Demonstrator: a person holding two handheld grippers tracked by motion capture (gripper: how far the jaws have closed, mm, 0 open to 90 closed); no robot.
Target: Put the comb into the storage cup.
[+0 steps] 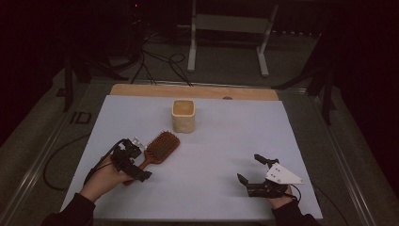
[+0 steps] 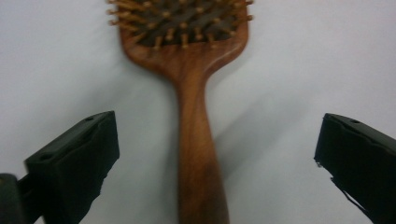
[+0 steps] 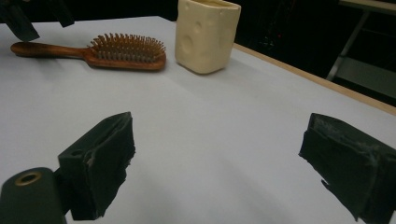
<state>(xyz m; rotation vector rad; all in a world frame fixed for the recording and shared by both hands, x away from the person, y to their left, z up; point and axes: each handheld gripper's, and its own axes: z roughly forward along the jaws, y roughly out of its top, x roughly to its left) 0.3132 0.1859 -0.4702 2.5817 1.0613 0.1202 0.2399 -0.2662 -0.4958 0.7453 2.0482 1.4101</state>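
Observation:
A wooden paddle hairbrush (image 1: 162, 145) lies bristles up on the white mat (image 1: 211, 150), its handle pointing to the near left. My left gripper (image 1: 136, 161) is open over that handle. In the left gripper view the handle (image 2: 198, 154) runs up between the two jaws with a wide gap on each side of my left gripper (image 2: 217, 140). A cream cup (image 1: 183, 115) with dimpled sides stands upright behind the brush. My right gripper (image 1: 248, 167) rests open at the near right with nothing between its jaws. The right gripper view (image 3: 219, 140) faces the brush (image 3: 126, 51) and the cup (image 3: 207, 35).
The mat covers a wooden table whose bare edge (image 1: 193, 91) shows at the back. Beyond it are a dark floor, cables (image 1: 160, 63) and a white stand (image 1: 228, 28). Bare mat lies between the two grippers.

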